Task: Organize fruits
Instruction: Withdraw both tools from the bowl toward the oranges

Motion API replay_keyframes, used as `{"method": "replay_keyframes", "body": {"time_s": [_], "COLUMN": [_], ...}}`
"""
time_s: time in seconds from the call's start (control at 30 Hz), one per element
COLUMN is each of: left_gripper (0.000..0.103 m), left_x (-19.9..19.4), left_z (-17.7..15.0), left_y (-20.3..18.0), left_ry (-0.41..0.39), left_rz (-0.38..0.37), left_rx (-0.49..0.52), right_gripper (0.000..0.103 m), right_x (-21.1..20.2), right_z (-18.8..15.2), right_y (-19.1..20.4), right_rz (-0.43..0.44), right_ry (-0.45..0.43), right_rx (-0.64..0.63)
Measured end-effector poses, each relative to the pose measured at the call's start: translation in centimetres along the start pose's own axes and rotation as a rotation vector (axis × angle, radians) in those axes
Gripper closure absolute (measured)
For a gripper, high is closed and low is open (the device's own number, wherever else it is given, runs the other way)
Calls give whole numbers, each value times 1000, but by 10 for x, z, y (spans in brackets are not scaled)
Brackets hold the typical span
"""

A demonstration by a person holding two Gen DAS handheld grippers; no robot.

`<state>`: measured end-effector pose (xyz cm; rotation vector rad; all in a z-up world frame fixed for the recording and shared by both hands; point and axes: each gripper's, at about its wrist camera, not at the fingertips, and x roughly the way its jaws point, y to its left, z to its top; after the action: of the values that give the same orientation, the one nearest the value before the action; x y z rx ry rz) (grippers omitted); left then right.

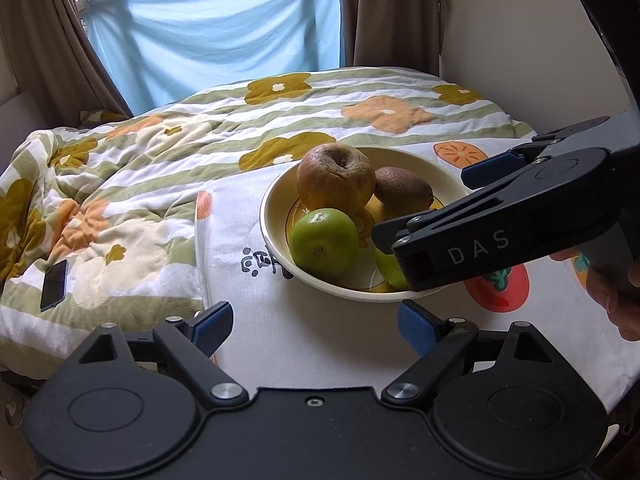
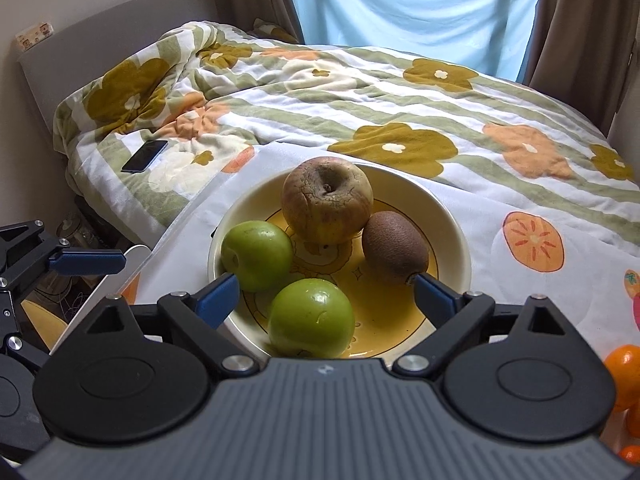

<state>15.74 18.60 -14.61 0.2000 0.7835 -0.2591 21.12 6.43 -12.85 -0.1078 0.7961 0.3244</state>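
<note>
Between the wide-spread fingers of the right claw (image 2: 326, 300), nothing gripped: one green apple (image 2: 311, 318) in a cream bowl (image 2: 448, 216). Beyond it: second green apple (image 2: 256, 255), wrinkled brown apple (image 2: 327, 200), kiwi (image 2: 394, 246). Left claw (image 1: 314, 322): wide, empty, short of the bowl.

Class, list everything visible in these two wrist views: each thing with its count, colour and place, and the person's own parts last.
bowl: one, cream with yellow centre, on the white cloth
wrinkled apple: one, brownish, far side of bowl
green apples: two, green, near side of bowl
kiwi: one, brown, right side of bowl
phone: one, black, on the quilt, left
floral quilt: one, green-striped, on the bed
oranges: at least two, orange, right edge
left gripper: black, blue pads, open, empty
right gripper: same, open over the nearer green apple
hand: one, on the right gripper's handle
</note>
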Motion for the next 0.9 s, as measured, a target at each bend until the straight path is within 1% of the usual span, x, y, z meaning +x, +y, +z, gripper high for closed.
{"method": "replay_keyframes", "body": {"time_s": [0.23,0.43,0.53,0.73,0.9], "left_gripper": [3,3,3,3,3], "left_x": [-13,-26,-36,-59,-74], "left_z": [3,8,11,21,26], "left_y": [-1,-8,-15,-46,-80], "left_ry": [-25,-48,-67,-109,-127], "left_rz": [20,36,36,37,29], "left_rx": [5,5,0,-24,-30], "right_gripper": [0,0,0,0,0], "right_x": [-20,-42,-58,-95,-126], "right_z": [4,4,1,-9,-24], "right_y": [-5,-11,-19,-45,-80], "right_rz": [-26,-48,-41,-58,-74], "right_ry": [-29,-64,-82,-107,-119], "right_rx": [24,26,36,62,92]}}
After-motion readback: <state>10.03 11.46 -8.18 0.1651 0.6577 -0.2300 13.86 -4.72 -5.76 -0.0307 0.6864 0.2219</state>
